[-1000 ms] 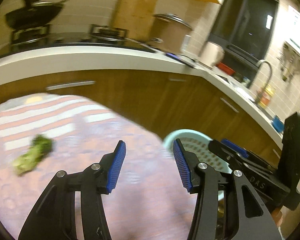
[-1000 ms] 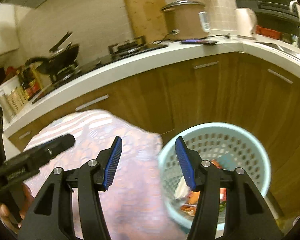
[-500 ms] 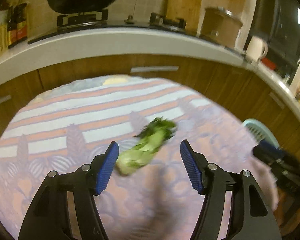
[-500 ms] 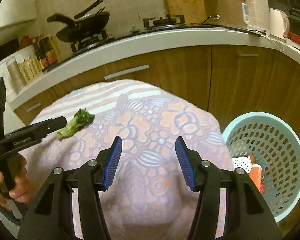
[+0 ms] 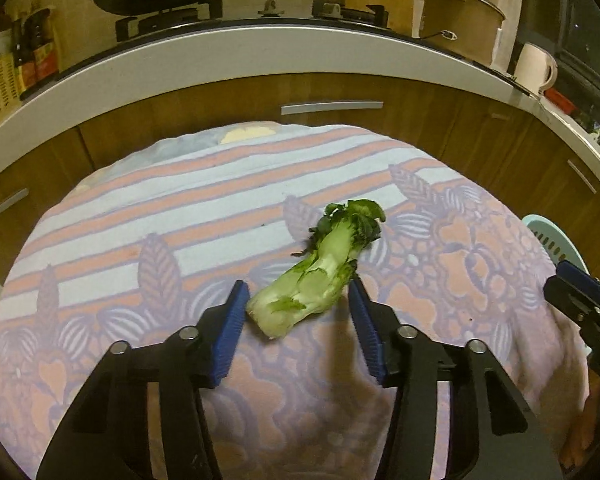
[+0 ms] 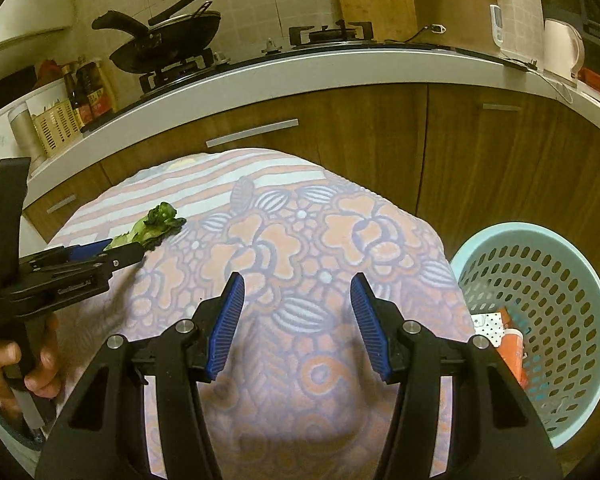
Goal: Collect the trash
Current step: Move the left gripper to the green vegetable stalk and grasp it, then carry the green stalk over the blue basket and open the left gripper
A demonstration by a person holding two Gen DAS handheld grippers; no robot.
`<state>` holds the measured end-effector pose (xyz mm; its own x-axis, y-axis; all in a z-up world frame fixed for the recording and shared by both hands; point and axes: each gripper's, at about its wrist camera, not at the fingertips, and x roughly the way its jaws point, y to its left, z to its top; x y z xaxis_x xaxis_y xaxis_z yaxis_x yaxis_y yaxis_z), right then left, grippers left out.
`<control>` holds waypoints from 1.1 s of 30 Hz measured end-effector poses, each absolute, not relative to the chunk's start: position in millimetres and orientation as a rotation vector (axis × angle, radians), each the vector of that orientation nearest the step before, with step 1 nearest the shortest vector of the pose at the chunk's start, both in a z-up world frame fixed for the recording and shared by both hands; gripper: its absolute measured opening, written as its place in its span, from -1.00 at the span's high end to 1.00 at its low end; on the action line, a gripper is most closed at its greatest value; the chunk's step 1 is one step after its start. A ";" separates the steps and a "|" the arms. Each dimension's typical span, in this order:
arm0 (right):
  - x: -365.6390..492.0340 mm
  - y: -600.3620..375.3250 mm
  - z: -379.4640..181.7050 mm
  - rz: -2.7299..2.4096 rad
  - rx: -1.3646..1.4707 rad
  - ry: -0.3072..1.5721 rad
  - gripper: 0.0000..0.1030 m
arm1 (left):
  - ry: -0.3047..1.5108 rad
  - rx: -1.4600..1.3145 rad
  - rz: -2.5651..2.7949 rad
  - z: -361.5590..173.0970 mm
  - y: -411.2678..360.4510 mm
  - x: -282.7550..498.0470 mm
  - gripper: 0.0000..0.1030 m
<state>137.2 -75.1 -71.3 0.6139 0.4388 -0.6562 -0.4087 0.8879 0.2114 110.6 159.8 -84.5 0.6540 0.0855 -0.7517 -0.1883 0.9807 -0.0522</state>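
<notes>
Left wrist view: the left tongs [image 5: 296,304] straddle a bok choy scrap [image 5: 320,272] lying on a patterned cloth-covered table [image 5: 140,224]. Their blue pads are closing, with the pale stem end between them, and neither pad presses on it yet. Leaves point toward 1 o'clock. A sound grip would pinch the firm stem, not the leaves.

Right wrist view: the right tongs [image 6: 296,312] hang spread and empty over the cloth. The scrap sits at 10 o'clock; a pale blue basket [image 6: 580,256] already holding trash waits at 3 o'clock, beside the table.
</notes>
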 end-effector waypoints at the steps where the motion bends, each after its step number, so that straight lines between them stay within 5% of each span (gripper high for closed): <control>1: 138.1 -76.3 -71.7 0.491 0.051 0.772 -0.01 | 0.845 -0.132 0.158 -84.7 161.0 111.5 0.14; 15: 137.4 -73.9 -74.0 0.506 0.050 0.791 -0.01 | 0.771 -0.323 0.023 -70.1 169.5 102.8 0.18; 33: 132.6 -146.5 -42.6 0.355 0.051 0.698 -0.01 | 0.719 -0.290 -0.150 -37.5 64.2 116.3 0.19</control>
<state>132.6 -146.5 -42.6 0.7089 0.3363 -0.6200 -0.3024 0.9390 0.1636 116.3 64.2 -37.5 0.7436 -0.2342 -0.6262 0.0362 0.9494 -0.3121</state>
